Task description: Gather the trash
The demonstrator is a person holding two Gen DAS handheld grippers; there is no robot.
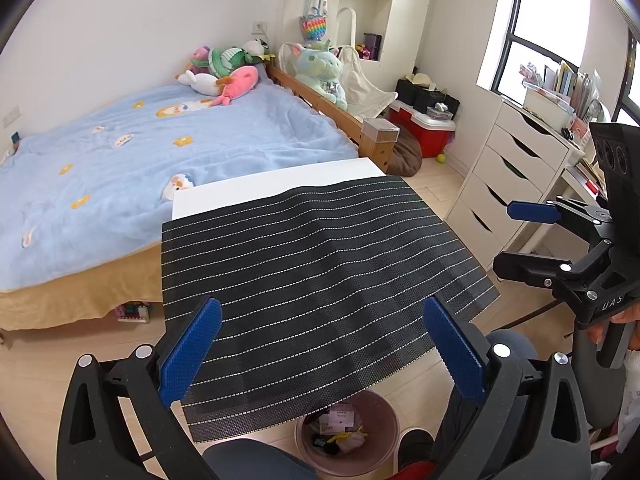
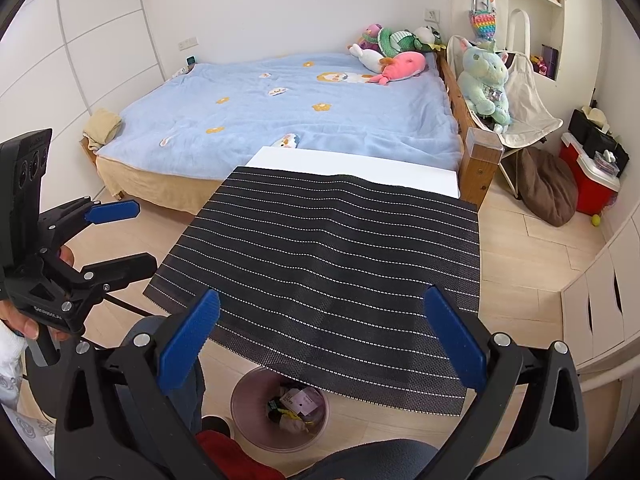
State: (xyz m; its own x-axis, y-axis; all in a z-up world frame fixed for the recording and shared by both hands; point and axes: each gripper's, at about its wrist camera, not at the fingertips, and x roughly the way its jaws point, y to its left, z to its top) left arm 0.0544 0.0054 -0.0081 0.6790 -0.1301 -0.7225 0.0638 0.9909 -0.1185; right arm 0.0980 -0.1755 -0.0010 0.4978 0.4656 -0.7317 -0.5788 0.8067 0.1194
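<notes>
Left wrist view puts our left gripper (image 1: 322, 350) nearest, its blue pads spread wide with nothing between them; the right wrist view shows our right gripper (image 2: 322, 344) the same, wide and empty. Each also appears from the side in the other camera, held off to one edge of the work area.

Just below and between us sits the pink trash bin (image 2: 244, 396) on the floor, already holding wrappers and scraps (image 2: 294, 404). The near edge of the black striped mat (image 1: 320, 256) hangs over part of the bin's mouth. We judge that overhang the first risk: a gripper dropping toward the bin could snag the loose edge and drag the mat off the white table (image 1: 260, 186), or knock the light bin over and spill what is already collected.

On the mat itself we see no loose trash, so the task may be nearly done, or what remains lies out of sight. Closing on the mat by mistake is a second hazard, since its weave would catch the ribbed pads.

Farther off lie the blue-covered bed (image 2: 280, 120) with soft toys (image 2: 396, 60) at its head; reaching that far risks grabbing a toy instead of rubbish.
</notes>
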